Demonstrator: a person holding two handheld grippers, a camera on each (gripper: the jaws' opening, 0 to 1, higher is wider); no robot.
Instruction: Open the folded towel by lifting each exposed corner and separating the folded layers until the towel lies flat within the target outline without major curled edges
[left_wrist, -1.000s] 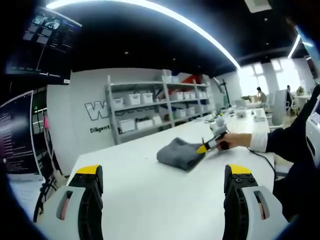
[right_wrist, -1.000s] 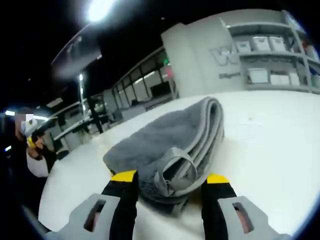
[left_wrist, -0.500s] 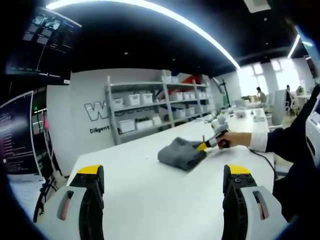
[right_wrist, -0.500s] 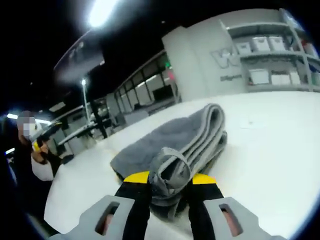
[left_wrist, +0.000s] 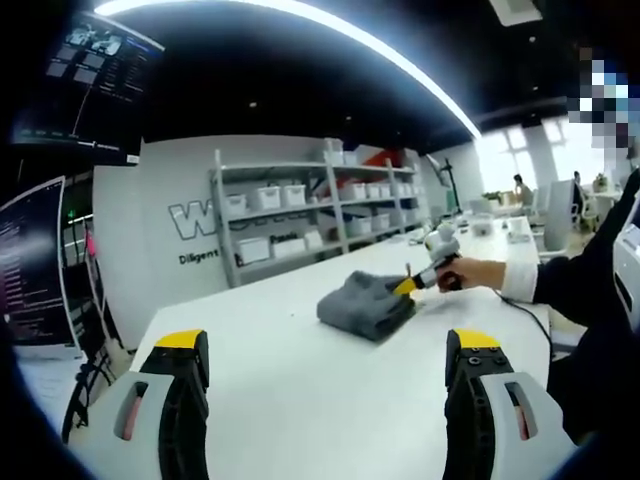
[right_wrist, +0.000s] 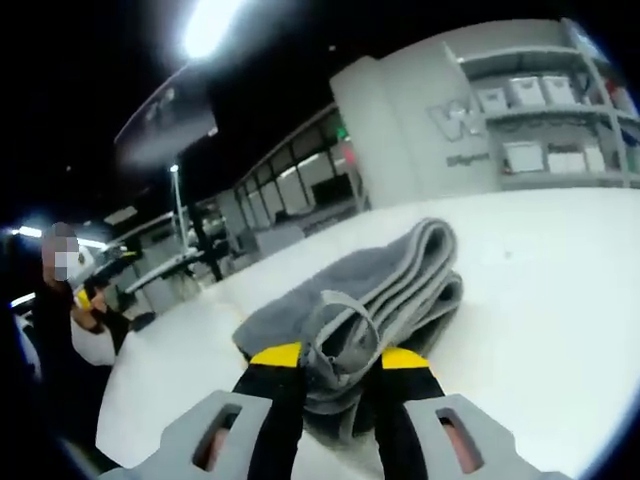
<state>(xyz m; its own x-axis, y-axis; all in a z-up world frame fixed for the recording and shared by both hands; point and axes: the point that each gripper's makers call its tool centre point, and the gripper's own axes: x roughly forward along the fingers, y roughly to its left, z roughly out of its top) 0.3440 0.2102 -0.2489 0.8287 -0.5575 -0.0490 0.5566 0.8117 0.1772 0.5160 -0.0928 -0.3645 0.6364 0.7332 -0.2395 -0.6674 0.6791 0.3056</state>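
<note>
A grey folded towel (left_wrist: 365, 304) lies on the white table (left_wrist: 300, 380), well ahead of my left gripper (left_wrist: 325, 345), whose yellow-tipped jaws stand wide open over bare table. The right gripper (left_wrist: 405, 287) reaches in from the right of that view and pinches the towel's near corner. In the right gripper view, the towel (right_wrist: 370, 285) is a thick stack of layers, and my right gripper (right_wrist: 340, 355) is shut on a bunched corner of it, lifted slightly off the stack.
Metal shelves (left_wrist: 300, 215) with white bins stand against the far wall. Monitors (left_wrist: 35, 270) hang at the left. The person's dark sleeve (left_wrist: 585, 280) runs along the right. Bare white tabletop (right_wrist: 540, 320) surrounds the towel.
My right gripper's jaws closed from open around the towel's corner to pinching it, and the corner has risen a little. The left gripper has stayed put.
</note>
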